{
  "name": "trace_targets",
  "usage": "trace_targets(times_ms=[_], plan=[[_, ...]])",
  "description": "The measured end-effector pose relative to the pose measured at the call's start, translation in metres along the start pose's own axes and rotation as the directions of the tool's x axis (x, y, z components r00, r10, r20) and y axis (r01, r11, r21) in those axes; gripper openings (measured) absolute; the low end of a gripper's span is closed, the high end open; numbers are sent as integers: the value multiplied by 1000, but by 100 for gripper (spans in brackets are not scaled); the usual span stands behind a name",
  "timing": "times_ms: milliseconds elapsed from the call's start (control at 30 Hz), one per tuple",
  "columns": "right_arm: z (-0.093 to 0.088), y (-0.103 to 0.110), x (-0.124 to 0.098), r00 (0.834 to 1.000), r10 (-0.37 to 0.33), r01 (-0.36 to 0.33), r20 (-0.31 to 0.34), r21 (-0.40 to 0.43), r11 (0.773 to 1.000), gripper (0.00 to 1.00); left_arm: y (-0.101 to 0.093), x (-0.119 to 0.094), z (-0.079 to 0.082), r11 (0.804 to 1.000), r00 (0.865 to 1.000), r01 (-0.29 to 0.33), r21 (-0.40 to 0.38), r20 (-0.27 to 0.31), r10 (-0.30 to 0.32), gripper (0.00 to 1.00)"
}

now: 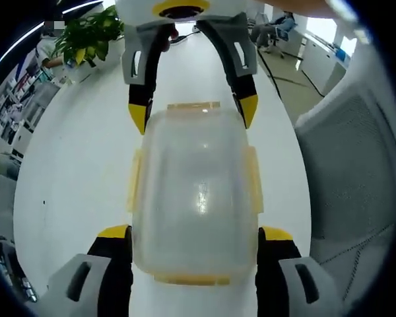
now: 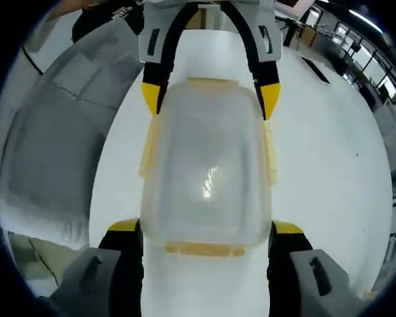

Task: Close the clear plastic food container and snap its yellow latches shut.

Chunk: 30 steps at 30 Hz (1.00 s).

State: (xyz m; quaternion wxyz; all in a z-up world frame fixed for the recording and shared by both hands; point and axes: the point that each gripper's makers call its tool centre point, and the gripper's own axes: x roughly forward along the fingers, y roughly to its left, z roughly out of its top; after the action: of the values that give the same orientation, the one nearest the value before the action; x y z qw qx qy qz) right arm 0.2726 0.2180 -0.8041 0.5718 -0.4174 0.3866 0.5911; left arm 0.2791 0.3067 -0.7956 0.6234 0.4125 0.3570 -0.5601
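The left gripper [image 1: 193,234] is seen with its jaws spread apart, one yellow tip on each long side of the container [image 1: 197,198] at its near end, and whether the tips actually touch the walls cannot be told. The right gripper [image 2: 206,231] is likewise held open, bracketing the same container [image 2: 208,178] from the opposite end, so that each gripper's yellow tips are seen at the far end in the other's view. The container lies flat on the white table [image 1: 79,172], with the clear lid [image 1: 198,178] apparently seated on it; yellow latches [image 1: 133,181] are seen standing out along both long sides and at the two ends, and they are judged not yet snapped down. The step would be done best if the box were steadied by one gripper while a single latch is pressed down by the other, opposite latches being taken in turn so the lid is not tilted. Pressure should be kept square, since the light box could be slid across the smooth table.
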Motion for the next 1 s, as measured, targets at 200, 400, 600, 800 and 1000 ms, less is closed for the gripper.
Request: trace_targets(times_ms=[200,400,600,800,1000], plan=[[25,7,10,1000,-1,1,3,3,1000,74,-8,-13,-27,1000,1000,3,-3,16,-3,73],[48,12,18,1000,-3,3,-5,4,1000,74,-13,-23,-47,1000,1000,3,2,13,-3,73],[59,16,23,1000,-6,6,-13,11,1000,74,-15,-28,-58,1000,999,8,4,36,-8,73],[62,17,24,1000,-10,10,-23,22,1000,74,-15,-30,-61,1000,999,15,14,48,-16,73],[64,14,24,1000,-15,16,-20,39,999,74,-11,-31,-63,999,998,23,31,57,-25,73]])
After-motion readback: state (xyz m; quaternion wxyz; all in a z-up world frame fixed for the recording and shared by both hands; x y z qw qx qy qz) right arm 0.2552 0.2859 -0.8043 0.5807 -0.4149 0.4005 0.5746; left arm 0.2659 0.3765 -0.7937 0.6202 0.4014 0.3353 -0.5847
